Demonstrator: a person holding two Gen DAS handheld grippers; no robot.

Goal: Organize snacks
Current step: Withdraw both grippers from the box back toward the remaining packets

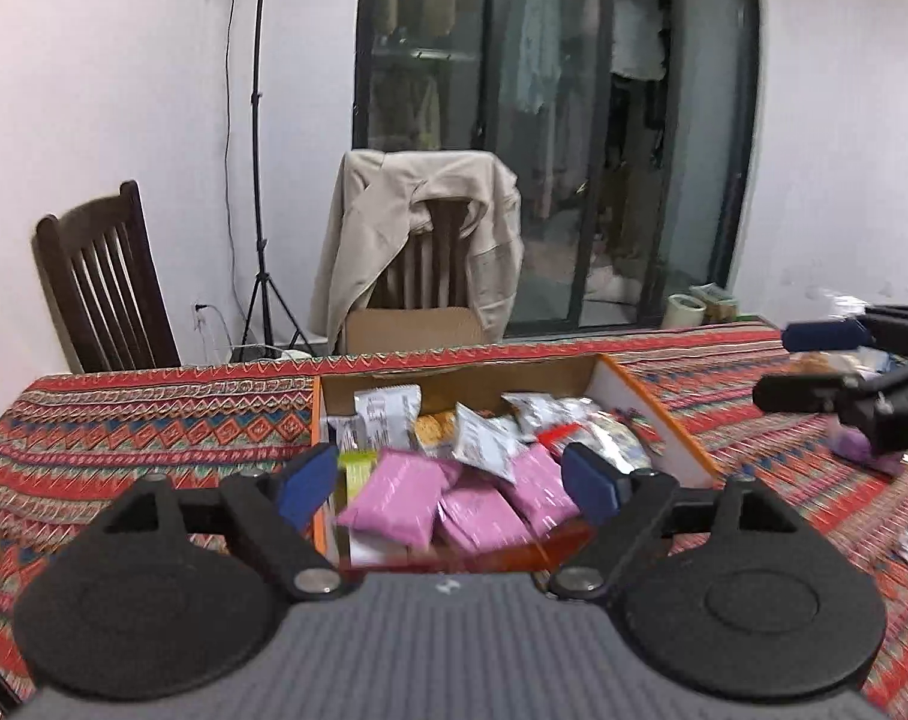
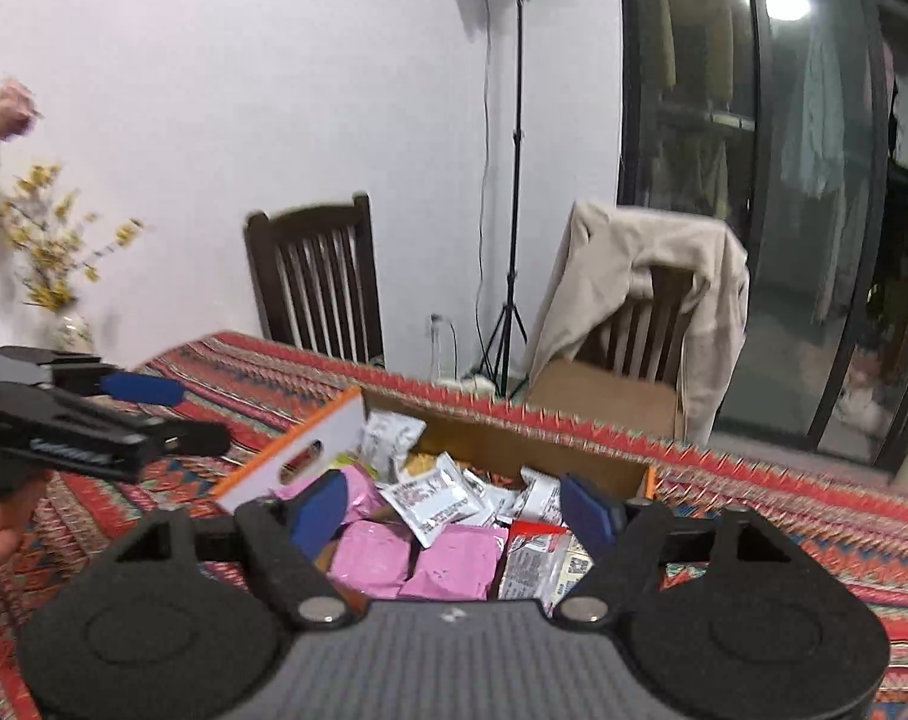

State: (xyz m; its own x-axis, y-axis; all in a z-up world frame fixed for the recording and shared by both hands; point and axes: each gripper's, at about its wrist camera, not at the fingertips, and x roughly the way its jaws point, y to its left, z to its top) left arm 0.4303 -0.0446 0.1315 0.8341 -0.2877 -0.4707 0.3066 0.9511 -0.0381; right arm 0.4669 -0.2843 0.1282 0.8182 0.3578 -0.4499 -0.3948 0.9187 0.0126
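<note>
Snacks boxed, both grippers empty above them

Snacks fill the lower middle of both wrist views: pink packets nearest, white and silver packets behind them, all lying loose inside an open cardboard box on the patterned desk. The left gripper has its fingers spread with nothing between them; the right gripper is likewise spread and empty. Each hangs over the box's near edge, not touching the packets. At the right edge of the left view, a loose purple packet lies on the desk behind the other gripper. Farther back stand two chairs, one draped with a beige jacket. A drop into the box looks just finished; next comes reaching for a leftover packet outside it.
</note>
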